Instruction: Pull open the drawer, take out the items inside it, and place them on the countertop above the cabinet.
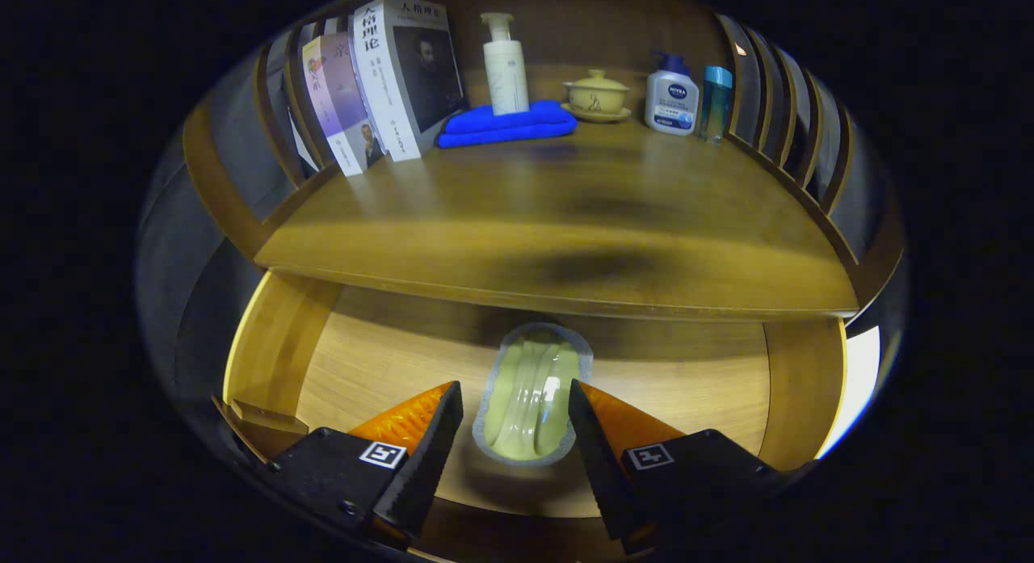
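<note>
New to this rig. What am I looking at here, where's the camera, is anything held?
The camera rides on a hand-held two-finger gripper and looks forward along its fingers. No robot arm; a person carries it. Below is an open wooden drawer with a clear packet of pale green contents lying between the open fingers; nothing is gripped yet. Above is the countertop, with books, a blue folded cloth, a white pump bottle, a lidded cup, another pump bottle and a small blue bottle.

A wooden countertop (565,216) carries leaning books (380,86), a folded blue towel (507,124) beside them with a white pump bottle (505,62) at it, then a lidded cup on its saucer (596,94), two more bottles (687,98).

The gripper (515,422) hangs with fingers spread.
</note>
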### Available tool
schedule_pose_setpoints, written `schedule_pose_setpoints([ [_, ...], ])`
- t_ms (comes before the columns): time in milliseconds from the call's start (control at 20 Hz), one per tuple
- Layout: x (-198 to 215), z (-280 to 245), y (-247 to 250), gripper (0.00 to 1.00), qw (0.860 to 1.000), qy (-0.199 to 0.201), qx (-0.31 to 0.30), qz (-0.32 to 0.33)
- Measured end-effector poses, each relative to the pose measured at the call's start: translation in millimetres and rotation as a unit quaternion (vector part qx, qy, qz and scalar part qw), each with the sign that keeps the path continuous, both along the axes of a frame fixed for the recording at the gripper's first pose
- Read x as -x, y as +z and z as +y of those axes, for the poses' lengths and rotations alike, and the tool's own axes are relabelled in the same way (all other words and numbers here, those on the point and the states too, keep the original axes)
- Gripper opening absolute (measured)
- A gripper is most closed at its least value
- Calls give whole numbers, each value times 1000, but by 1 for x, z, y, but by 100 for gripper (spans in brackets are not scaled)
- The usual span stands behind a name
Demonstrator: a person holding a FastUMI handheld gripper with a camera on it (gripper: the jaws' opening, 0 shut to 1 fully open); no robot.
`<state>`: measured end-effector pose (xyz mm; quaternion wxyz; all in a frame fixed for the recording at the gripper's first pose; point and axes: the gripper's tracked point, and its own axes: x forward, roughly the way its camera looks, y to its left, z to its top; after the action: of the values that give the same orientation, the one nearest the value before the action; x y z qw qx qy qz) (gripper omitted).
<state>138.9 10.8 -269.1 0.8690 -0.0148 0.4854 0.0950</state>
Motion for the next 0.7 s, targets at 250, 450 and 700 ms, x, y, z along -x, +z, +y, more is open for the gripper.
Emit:
schedule_pose_setpoints([
  [250, -4, 2, -8, 49, 1000, -5, 4, 16],
  [450, -5, 1, -9, 33, 1000, -16, -3, 18],
  [700, 9, 9, -8, 19, 999, 8, -33, 13],
])
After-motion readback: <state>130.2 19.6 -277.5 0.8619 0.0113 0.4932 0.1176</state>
